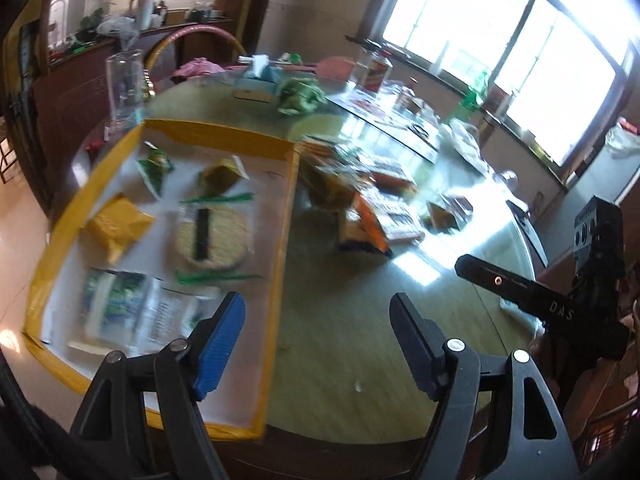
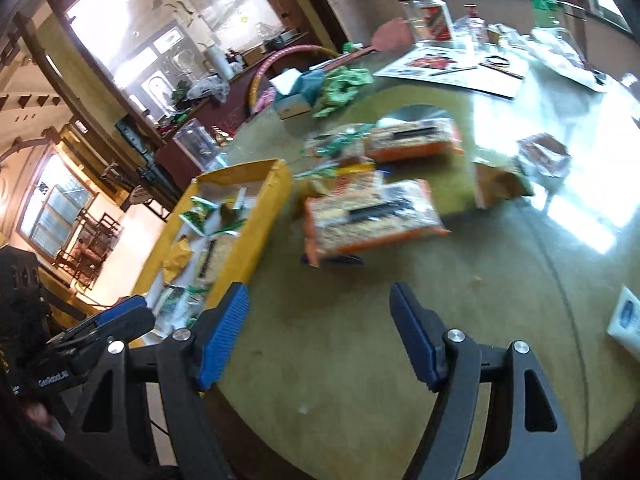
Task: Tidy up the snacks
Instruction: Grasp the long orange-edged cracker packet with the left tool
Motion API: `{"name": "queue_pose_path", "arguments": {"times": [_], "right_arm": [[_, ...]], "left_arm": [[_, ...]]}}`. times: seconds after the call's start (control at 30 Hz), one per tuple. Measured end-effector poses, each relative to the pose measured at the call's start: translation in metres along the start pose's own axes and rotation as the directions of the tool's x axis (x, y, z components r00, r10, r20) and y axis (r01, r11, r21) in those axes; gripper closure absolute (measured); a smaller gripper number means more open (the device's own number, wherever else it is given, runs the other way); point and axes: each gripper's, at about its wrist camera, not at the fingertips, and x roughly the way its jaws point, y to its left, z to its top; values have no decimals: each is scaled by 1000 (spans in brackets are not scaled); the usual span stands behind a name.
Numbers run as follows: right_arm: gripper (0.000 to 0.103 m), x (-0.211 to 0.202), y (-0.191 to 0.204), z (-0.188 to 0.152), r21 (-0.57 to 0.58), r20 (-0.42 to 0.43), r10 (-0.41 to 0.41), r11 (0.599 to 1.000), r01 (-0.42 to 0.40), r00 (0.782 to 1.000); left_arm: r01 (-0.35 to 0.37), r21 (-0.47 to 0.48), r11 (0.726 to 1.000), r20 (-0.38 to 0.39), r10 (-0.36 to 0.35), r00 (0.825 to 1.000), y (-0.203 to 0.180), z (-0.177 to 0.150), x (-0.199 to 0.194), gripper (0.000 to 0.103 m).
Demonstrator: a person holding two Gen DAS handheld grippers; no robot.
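A yellow-rimmed tray (image 1: 284, 208) sits on the round table at the left, holding a round cracker pack (image 1: 212, 236), a yellow packet (image 1: 114, 226), a green packet (image 1: 154, 166) and a white-green packet (image 1: 120, 304). Loose snacks lie right of it, among them orange cracker packs (image 2: 372, 216) (image 2: 414, 140) and a brown packet (image 2: 500, 180). My left gripper (image 1: 318, 344) is open and empty over the tray's near right edge. My right gripper (image 2: 318, 336) is open and empty above bare table, short of the snack pile. The tray also shows in the right wrist view (image 2: 256, 232).
The far table holds a tissue box (image 2: 294, 96), green crumpled plastic (image 2: 340, 84), a glass jar (image 2: 424, 16), papers (image 2: 452, 68) and a clear container (image 1: 124, 84). A white card (image 2: 628, 320) lies at the right edge. The other gripper shows at right (image 1: 560, 304).
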Motion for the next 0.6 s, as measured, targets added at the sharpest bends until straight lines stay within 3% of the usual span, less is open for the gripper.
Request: {"name": "queue_pose_path", "arguments": {"times": [0.4,0.53,0.6], "right_arm": [[29,-13,-60,-9,103,8,-19,994,19,1000],[29,-14,-70,-9,110,10,-43,993,42,999],[29,-16,-77,-9,124,11,-48,991,46,999]], "left_arm": [[19,48,999,-91,-14,996,-37,15,48,28],[-49,209,977,-55,62,997,-67,27,62,28],[-47,280,959,-73,70,995,-79,34,74,28]]}}
